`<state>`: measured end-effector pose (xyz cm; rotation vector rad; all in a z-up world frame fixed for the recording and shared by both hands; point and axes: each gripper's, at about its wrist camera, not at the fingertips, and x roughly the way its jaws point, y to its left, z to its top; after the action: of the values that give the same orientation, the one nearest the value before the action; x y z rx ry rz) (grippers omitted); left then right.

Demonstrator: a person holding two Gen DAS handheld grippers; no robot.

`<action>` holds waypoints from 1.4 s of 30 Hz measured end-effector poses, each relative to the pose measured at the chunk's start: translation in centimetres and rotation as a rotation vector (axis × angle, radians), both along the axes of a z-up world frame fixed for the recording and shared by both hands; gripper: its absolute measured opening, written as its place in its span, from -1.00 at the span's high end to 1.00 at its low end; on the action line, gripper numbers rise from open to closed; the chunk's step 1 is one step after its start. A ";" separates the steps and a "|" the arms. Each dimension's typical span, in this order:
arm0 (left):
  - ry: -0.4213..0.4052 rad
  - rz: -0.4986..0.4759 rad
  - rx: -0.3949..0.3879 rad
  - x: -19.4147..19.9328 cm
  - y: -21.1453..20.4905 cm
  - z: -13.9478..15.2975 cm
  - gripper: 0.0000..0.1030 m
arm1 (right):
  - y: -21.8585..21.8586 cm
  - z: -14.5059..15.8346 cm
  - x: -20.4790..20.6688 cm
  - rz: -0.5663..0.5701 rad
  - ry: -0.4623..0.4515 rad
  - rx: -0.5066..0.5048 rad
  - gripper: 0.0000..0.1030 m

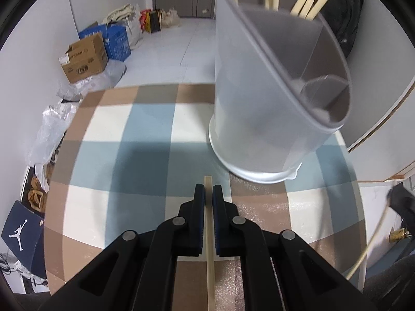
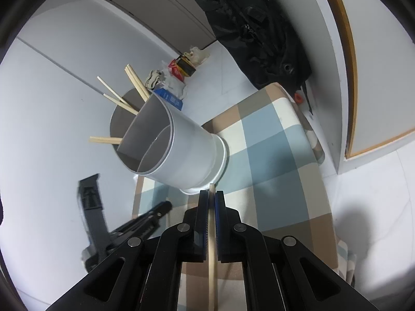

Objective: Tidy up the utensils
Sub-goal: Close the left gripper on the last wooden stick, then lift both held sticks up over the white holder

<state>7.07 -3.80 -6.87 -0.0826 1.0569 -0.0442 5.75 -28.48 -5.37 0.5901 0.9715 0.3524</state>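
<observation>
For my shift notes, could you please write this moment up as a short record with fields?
surface: checked tablecloth in blue, tan and white
holder: grey utensil holder with dividers, standing on the cloth
already in holder: several wooden chopsticks in the rear compartment
left claw: shut on one wooden chopstick
right claw: shut on another chopstick

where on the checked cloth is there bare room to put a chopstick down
Bare checked cloth stretches left of the grey holder to the table's edge, and right of it in the right wrist view. The holder's rear compartment is crowded with chopsticks; its front compartment looks empty.
</observation>
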 end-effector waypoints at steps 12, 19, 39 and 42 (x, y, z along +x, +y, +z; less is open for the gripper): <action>-0.127 0.018 -0.068 -1.9 1.1 2.8 0.96 | 1.1 0.6 -0.4 0.023 -0.043 -0.019 0.92; -0.173 -0.040 -0.058 -3.0 1.2 4.3 0.96 | 2.4 1.8 -1.2 0.050 -0.110 -0.035 0.92; -0.327 -0.159 -0.101 -4.2 1.8 11.0 0.96 | 6.4 8.1 -1.4 0.086 -0.292 -0.065 0.93; -0.337 -0.171 -0.098 -3.7 1.7 11.7 0.96 | 7.0 8.9 -1.0 0.102 -0.313 -0.097 0.93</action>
<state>3.40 -2.06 4.82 -0.0708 0.7222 -0.2566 4.74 -21.46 3.49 0.3835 0.7136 0.4704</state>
